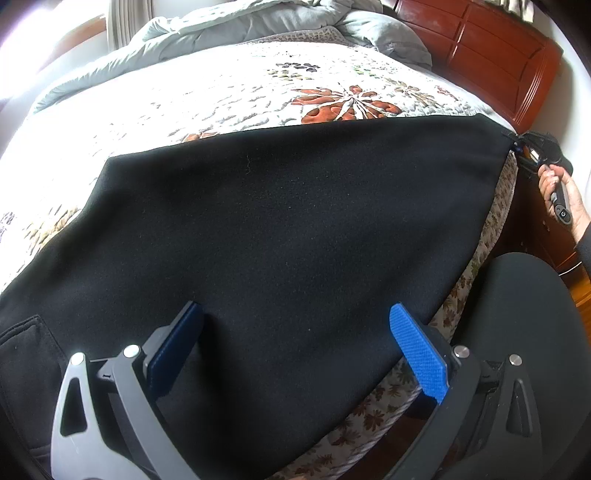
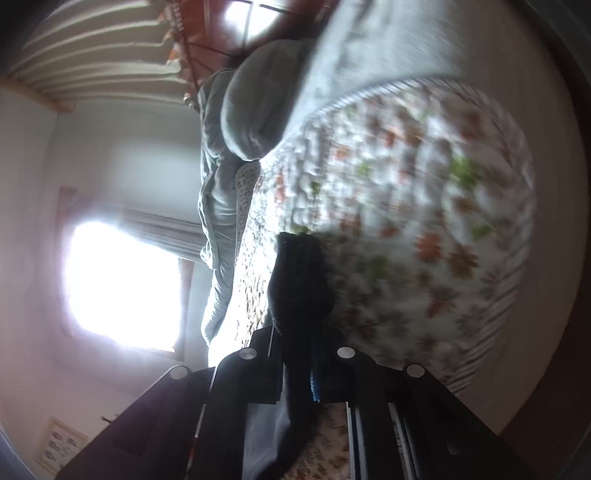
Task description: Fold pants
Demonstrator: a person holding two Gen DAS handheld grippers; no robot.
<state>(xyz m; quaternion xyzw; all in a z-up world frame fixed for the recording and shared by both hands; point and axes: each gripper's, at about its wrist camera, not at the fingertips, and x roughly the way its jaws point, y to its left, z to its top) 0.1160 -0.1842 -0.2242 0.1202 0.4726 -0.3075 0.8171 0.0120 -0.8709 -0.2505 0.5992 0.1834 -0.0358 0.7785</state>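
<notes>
Black pants (image 1: 280, 229) lie spread flat across the near part of a floral quilted bed (image 1: 229, 92). My left gripper (image 1: 295, 343) is open, its blue pads (image 1: 417, 350) wide apart just above the near edge of the cloth. My right gripper (image 1: 524, 146) pinches the pants' far right corner at the bed's edge. In the right wrist view, which is rolled sideways and blurred, the right gripper (image 2: 297, 369) is shut on a bunched fold of the black pants (image 2: 299, 280).
A grey duvet (image 1: 236, 26) is heaped at the far side of the bed. A red-brown wooden headboard (image 1: 491, 55) stands at the right. The person's dark-clothed leg (image 1: 517, 332) is at the near right, beside the bed's side.
</notes>
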